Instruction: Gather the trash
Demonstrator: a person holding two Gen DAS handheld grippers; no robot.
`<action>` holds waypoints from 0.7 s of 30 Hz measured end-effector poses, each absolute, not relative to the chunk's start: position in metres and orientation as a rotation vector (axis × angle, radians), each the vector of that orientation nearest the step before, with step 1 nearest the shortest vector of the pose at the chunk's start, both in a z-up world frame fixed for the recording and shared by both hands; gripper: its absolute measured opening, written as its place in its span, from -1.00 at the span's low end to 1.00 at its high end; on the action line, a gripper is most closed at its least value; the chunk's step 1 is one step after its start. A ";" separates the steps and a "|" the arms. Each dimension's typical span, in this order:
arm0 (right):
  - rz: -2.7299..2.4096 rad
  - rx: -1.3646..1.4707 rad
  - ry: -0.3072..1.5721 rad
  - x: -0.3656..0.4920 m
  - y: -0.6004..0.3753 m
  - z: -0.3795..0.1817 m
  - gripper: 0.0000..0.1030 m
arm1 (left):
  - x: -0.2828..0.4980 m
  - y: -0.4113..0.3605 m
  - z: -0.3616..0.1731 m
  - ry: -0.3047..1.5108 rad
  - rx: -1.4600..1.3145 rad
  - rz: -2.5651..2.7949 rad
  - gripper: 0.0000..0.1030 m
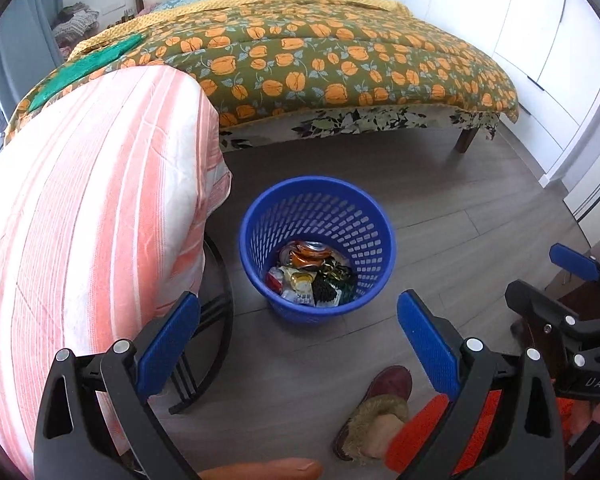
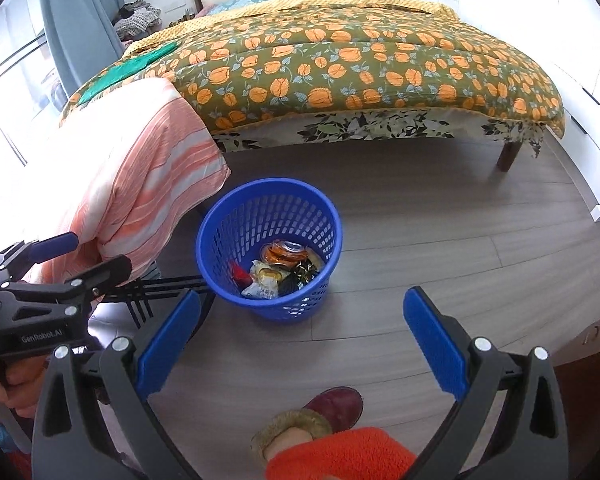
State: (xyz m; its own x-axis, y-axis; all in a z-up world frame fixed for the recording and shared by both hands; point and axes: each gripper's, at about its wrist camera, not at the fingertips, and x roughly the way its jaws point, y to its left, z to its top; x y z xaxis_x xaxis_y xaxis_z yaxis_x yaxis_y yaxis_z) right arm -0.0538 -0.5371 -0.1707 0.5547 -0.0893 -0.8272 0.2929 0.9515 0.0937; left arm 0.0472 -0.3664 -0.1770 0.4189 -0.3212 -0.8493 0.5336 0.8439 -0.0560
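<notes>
Both grippers, left gripper (image 1: 298, 338) and right gripper (image 2: 302, 334), hover fingers wide, empty, above the blue bin (image 1: 260, 216) holding wrappers (image 1: 300, 284); a careless reach could tip it.

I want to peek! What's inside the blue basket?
The blue basket holds trash: a crushed orange can, crinkled wrappers and something dark. Whatever lies beneath that pile is covered.

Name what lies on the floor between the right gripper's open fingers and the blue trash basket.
Nothing: in the right wrist view, bare grey wood floor separates the right gripper from the blue trash basket.
</notes>
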 end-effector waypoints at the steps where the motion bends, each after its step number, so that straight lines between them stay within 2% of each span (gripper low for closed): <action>1: -0.226 0.232 0.958 -0.054 -0.537 -0.171 0.91 | 0.047 -0.366 -0.178 1.006 0.238 -0.542 0.89; 21: -0.222 0.232 0.970 -0.051 -0.536 -0.173 0.91 | 0.050 -0.367 -0.181 1.004 0.255 -0.525 0.89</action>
State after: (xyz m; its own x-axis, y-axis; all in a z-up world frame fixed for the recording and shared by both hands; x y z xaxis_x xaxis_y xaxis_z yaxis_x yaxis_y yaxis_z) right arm -0.0513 -0.5360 -0.1730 0.5467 -0.0824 -0.8332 0.2888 0.9527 0.0952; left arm 0.0495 -0.3671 -0.1811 0.4273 -0.3000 -0.8528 0.5287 0.8481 -0.0334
